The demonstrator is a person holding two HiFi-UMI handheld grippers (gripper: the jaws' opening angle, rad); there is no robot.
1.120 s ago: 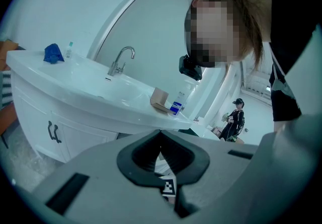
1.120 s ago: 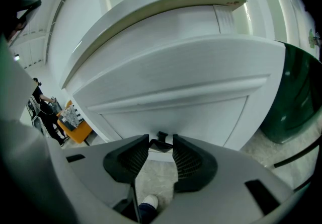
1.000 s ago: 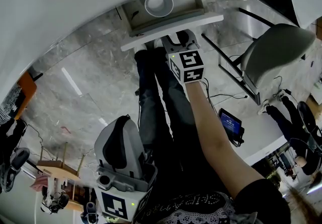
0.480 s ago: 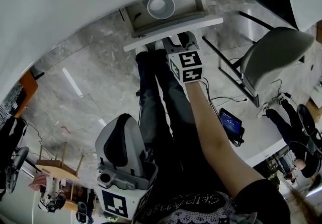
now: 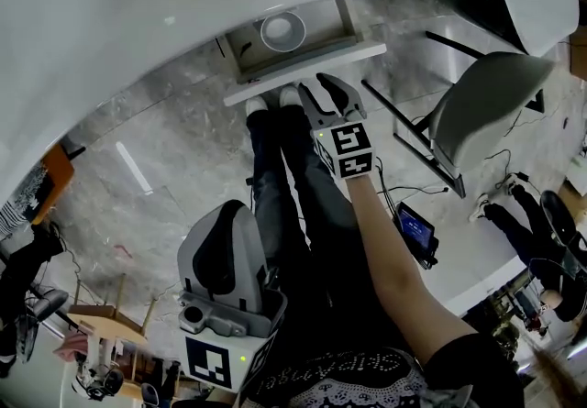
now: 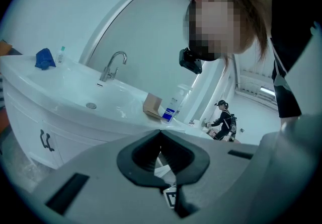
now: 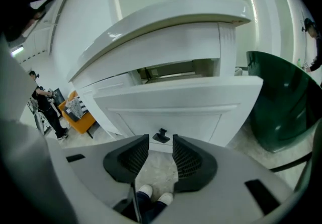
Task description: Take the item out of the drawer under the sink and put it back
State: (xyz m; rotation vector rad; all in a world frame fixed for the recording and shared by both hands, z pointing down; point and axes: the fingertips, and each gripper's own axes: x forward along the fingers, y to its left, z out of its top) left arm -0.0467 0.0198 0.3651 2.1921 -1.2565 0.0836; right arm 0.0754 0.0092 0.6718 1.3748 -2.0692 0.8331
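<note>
The drawer [image 5: 307, 62] under the white sink counter [image 5: 183, 12] stands pulled out, with a white bowl [image 5: 282, 30] inside it. My right gripper [image 5: 323, 85] hovers just in front of the drawer's white front panel, open and holding nothing. In the right gripper view, the dark handle [image 7: 161, 136] of the drawer front [image 7: 176, 104] sits just beyond my right gripper [image 7: 161, 142], not between the pads. My left gripper [image 5: 227, 214] hangs low near the person's body, far from the drawer. In its own view the left gripper [image 6: 161, 131] is shut and empty, pointing up at the sink.
A grey-green chair [image 5: 495, 90] stands right of the drawer. A tablet [image 5: 417, 230] and cables lie on the marble floor. The person's legs and white shoes [image 5: 269, 102] are below the drawer front. A faucet [image 6: 113, 64], a cardboard box [image 6: 152, 105] and a blue cloth [image 6: 45, 59] sit on the counter.
My right gripper has drawn slightly back from the drawer front. The drawer stays open with the bowl inside. The left gripper has hardly moved.
</note>
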